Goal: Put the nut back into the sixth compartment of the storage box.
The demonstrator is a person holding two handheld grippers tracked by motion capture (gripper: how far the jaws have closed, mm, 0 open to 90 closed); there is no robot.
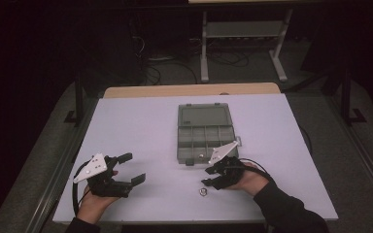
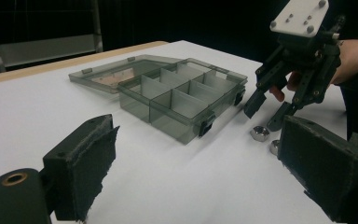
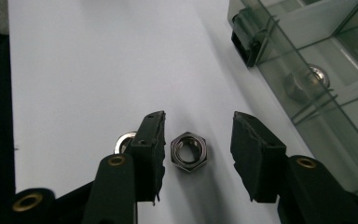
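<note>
A steel hex nut (image 3: 189,151) lies flat on the white table (image 1: 141,126), between the spread jaws of my right gripper (image 3: 198,126), which is open and not touching it. A second small metal piece (image 3: 122,141) peeks out behind the gripper's left finger. In the high view the nut (image 1: 203,191) is at the table's front, just below the right gripper (image 1: 207,177). The clear grey compartment box (image 1: 204,133) stands open at the centre, a metal part (image 3: 307,81) in one front cell. My left gripper (image 1: 135,168) hovers open and empty at the front left.
The box lid (image 2: 107,77) lies folded back flat behind the compartments. From the left gripper view, the right gripper (image 2: 262,119) hangs over the nut (image 2: 259,133), close to the box's front latch (image 2: 206,126). A wooden strip (image 1: 189,90) edges the table's far side.
</note>
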